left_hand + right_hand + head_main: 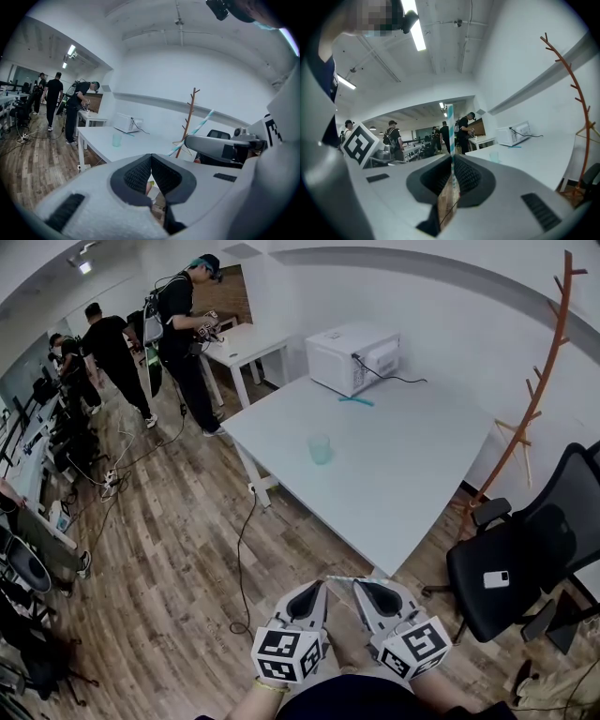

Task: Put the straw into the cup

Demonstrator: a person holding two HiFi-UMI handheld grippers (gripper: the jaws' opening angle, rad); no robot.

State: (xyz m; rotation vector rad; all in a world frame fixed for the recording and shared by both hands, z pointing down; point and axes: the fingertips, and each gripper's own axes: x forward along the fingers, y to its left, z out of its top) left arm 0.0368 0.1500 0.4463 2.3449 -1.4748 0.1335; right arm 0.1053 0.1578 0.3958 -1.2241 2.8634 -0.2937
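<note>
A translucent teal cup (320,448) stands upright near the middle of the white table (403,484), far ahead of both grippers. My right gripper (452,157) is shut on a teal-and-white striped straw (450,124), which rises from between its jaws. In the left gripper view that straw (198,127) slants up from the right gripper (188,140). My left gripper (151,155) is shut with nothing in it. In the head view both grippers, left (316,587) and right (362,584), are held side by side over the floor, short of the table's near corner.
A white microwave (352,357) sits at the table's far end with a small blue item (356,400) beside it. A black office chair (511,568) and a wooden coat rack (544,362) stand to the right. Several people (183,324) work at the back left. A cable (242,559) trails over the wooden floor.
</note>
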